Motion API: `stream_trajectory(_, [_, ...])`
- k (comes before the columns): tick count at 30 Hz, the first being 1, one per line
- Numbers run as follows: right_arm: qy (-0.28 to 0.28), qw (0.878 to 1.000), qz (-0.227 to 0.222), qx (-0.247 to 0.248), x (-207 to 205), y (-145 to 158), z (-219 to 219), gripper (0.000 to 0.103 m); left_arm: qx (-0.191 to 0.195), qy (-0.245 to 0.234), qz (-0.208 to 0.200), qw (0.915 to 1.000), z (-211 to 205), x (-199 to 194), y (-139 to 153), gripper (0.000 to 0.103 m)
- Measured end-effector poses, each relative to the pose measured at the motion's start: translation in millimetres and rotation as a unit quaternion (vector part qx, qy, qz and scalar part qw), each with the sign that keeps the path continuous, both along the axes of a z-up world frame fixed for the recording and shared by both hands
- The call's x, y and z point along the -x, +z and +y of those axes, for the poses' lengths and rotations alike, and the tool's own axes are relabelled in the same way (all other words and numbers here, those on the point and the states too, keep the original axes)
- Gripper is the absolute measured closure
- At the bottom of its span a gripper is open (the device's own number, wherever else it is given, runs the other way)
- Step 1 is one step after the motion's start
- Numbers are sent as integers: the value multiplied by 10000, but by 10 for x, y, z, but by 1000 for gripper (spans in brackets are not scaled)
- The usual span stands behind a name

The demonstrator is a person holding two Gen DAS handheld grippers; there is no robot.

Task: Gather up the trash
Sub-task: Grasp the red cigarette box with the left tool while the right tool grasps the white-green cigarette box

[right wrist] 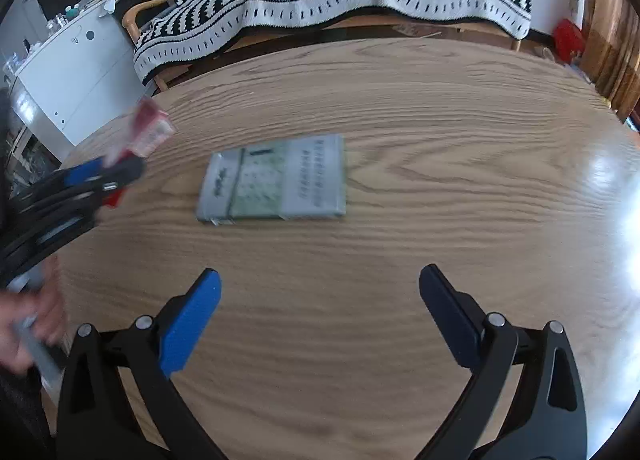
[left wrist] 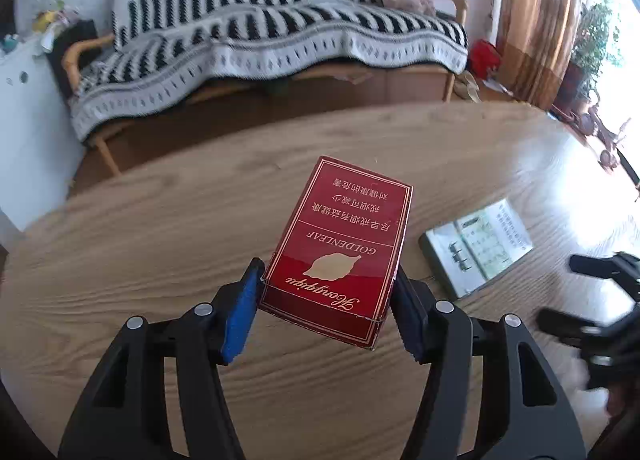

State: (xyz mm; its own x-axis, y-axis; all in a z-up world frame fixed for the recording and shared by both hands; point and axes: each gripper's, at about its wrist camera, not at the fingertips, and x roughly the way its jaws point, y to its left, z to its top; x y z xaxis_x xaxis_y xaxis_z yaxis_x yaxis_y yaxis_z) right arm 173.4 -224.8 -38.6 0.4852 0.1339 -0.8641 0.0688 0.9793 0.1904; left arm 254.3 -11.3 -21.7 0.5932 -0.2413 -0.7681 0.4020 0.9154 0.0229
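Note:
My left gripper (left wrist: pixel 326 292) is shut on a red cigarette pack (left wrist: pixel 340 248) with a gold leaf print, and holds it above the round wooden table (left wrist: pixel 160 260). The pack and the left gripper also show blurred at the left of the right wrist view (right wrist: pixel 148 131). A grey-green flattened box (right wrist: pixel 276 179) lies flat on the table ahead of my right gripper (right wrist: pixel 320 300), which is open and empty above the table. The box also shows in the left wrist view (left wrist: pixel 478 248), to the right of the pack.
A sofa with a black-and-white striped blanket (left wrist: pixel 260 31) stands behind the table. A white cabinet (right wrist: pixel 76 71) with clutter on top is at the left. A brown curtain (left wrist: pixel 540 19) and potted plants (left wrist: pixel 596 39) are at the right.

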Motion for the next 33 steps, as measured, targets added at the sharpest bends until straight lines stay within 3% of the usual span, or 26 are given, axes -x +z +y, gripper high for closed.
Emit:
stream_trajectory(8, [38, 9993, -14, 373, -502, -84, 399, 6, -29, -140, -218, 9997, 44, 308, 219, 44])
stream_trajectory(17, [-123, 9998, 119, 123, -758, -44, 420, 6, 400, 474, 76, 9980, 288, 153, 245, 44])
stream_trajectory(20, [-52, 9989, 14, 462, -788, 90, 396, 6, 433, 668, 110, 9968, 353, 151, 248, 44])
stream_trajectory(26, [-138, 9995, 281, 69, -915, 111, 200, 6, 520, 915, 208, 9942, 425, 79, 246, 44])
stream_trajectory(29, [16, 9987, 365, -365, -918, 57, 213, 6, 543, 974, 168, 9936, 446, 92, 276, 44])
stream_trajectory(33, [463, 9970, 345, -506, -860, 28, 408, 6, 697, 1239, 96, 9898, 593, 115, 355, 44])
